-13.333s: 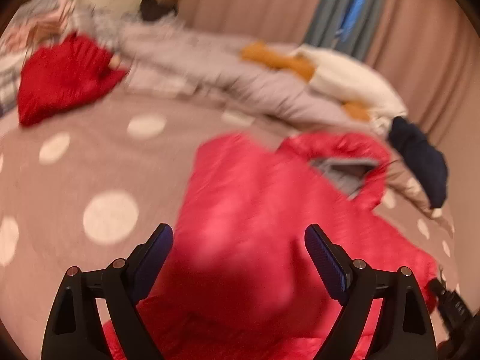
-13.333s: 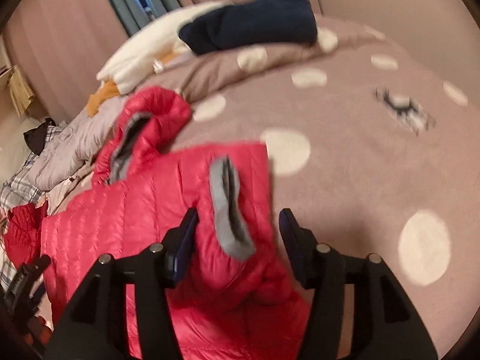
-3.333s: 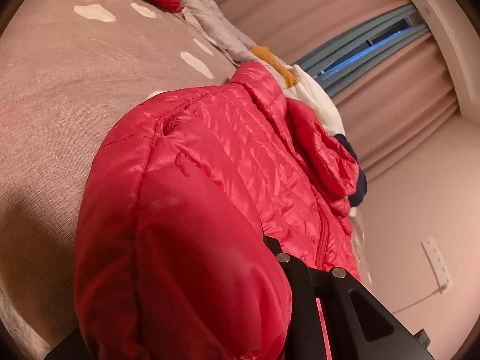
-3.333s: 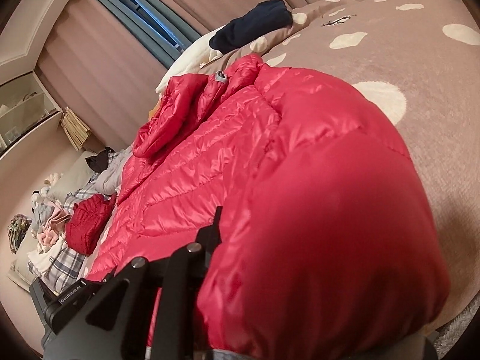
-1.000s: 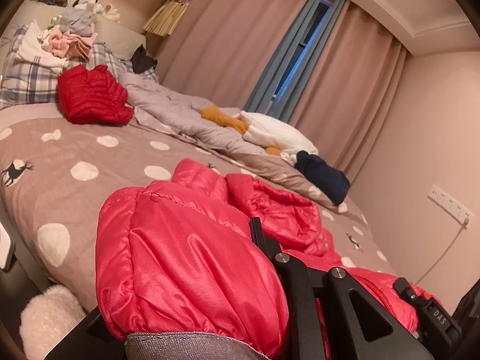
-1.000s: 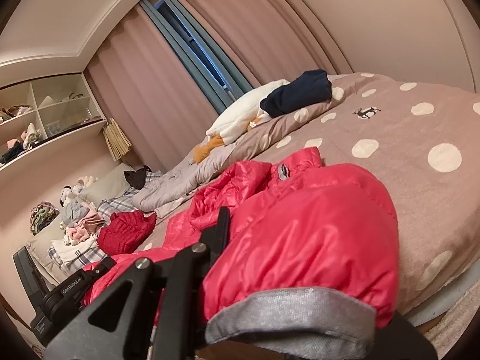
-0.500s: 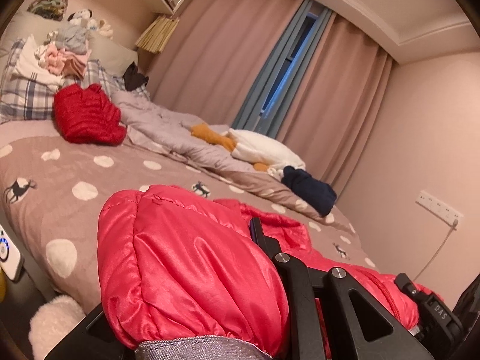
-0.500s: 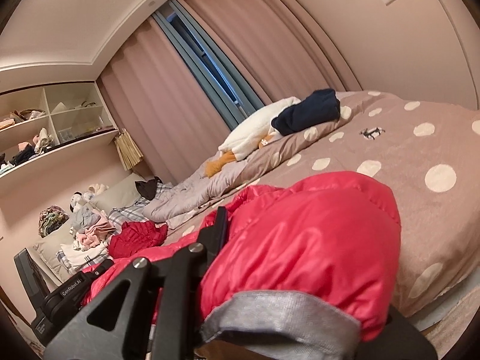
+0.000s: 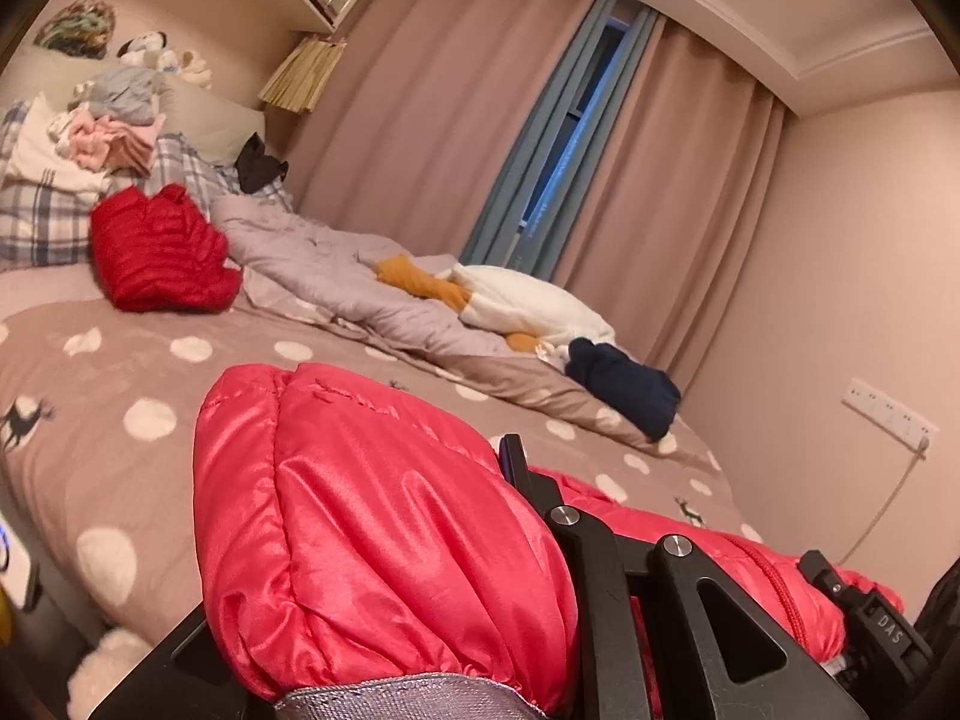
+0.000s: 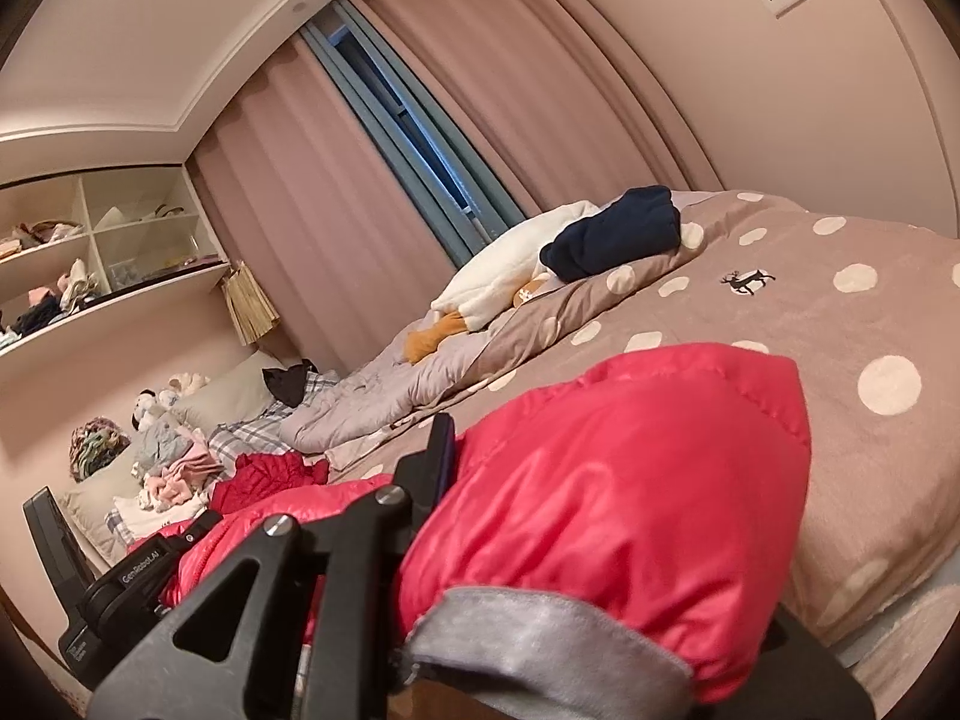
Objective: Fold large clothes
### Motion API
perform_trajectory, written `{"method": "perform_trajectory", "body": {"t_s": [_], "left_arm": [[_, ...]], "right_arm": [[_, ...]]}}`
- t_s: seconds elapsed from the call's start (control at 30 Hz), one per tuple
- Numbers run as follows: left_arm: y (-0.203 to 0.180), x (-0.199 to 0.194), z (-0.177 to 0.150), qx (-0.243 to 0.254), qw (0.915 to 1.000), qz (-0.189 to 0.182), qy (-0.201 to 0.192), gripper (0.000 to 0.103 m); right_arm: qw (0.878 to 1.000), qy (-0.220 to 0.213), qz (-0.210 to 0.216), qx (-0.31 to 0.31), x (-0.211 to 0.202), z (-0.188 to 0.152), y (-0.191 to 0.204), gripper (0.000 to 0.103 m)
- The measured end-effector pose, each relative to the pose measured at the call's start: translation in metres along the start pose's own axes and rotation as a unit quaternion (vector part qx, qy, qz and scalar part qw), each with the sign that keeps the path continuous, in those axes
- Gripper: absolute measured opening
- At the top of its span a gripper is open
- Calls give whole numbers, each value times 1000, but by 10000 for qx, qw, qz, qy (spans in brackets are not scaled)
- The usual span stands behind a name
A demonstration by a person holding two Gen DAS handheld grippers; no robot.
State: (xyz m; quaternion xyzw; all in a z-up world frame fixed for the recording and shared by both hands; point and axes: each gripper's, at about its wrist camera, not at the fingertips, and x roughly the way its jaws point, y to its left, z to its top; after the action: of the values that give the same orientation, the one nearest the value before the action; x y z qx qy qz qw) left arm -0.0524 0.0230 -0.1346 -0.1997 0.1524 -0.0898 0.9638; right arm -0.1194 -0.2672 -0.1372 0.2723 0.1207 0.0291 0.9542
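The left tongs (image 9: pixel 420 540) pinch a bulging end of the red puffer jacket (image 9: pixel 384 540), whose grey-trimmed cuff hangs at the base of the fingers; only the right-hand finger (image 9: pixel 516 462) shows, pressed against the fabric. The right tongs (image 10: pixel 570 510) likewise grip another puffed end of the same jacket, its grey hem (image 10: pixel 540 642) draped near the camera, with one finger (image 10: pixel 441 450) visible on the left side of the bundle. The rest of the jacket stretches between the two tongs, lifted above the dotted bed cover (image 9: pixel 150 420). Beyond the left tongs lie a darker red garment (image 9: pixel 159 252), a grey quilt (image 9: pixel 336 282), a white pillow (image 9: pixel 528 306) and a navy garment (image 9: pixel 624 384). Pink curtains (image 9: pixel 432 120) hang behind the bed.
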Motion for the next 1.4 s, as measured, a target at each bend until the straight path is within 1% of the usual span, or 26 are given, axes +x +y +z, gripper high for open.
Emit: {"method": "perform_trajectory", "body": {"t_s": [0.07, 0.17, 0.37, 0.53, 0.73, 0.83, 1.03, 1.23, 1.4], "left_arm": [[-6, 16, 6, 116, 9999, 77, 53, 14], [-7, 34, 13, 99, 9998, 120, 145, 14], [-7, 86, 28, 151, 9981, 294, 513, 14], [-3, 115, 24, 181, 9956, 532, 751, 14], [3, 141, 23, 121, 9930, 593, 1015, 14], [5, 151, 22, 118, 9919, 641, 1088, 14], [7, 162, 19, 53, 9906, 670, 1195, 14], [5, 162, 20, 96, 9902, 708, 1201, 14], [8, 165, 19, -23, 9899, 679, 1241, 14]], "right_arm": [[10000, 31, -71, 7, 12, 6, 0, 18], [9998, 107, -134, 95, 33, 16, 0, 18], [9988, 367, -303, 108, 76, 31, 5, 19], [9970, 612, -475, 28, 109, 36, 6, 19], [9952, 788, -559, 123, 136, 36, -3, 19], [9945, 858, -576, 173, 148, 36, -7, 20], [9934, 916, -679, 80, 155, 34, -7, 19], [9929, 943, -720, 105, 160, 35, -9, 19], [9923, 995, -731, 116, 163, 34, -11, 20]]}}
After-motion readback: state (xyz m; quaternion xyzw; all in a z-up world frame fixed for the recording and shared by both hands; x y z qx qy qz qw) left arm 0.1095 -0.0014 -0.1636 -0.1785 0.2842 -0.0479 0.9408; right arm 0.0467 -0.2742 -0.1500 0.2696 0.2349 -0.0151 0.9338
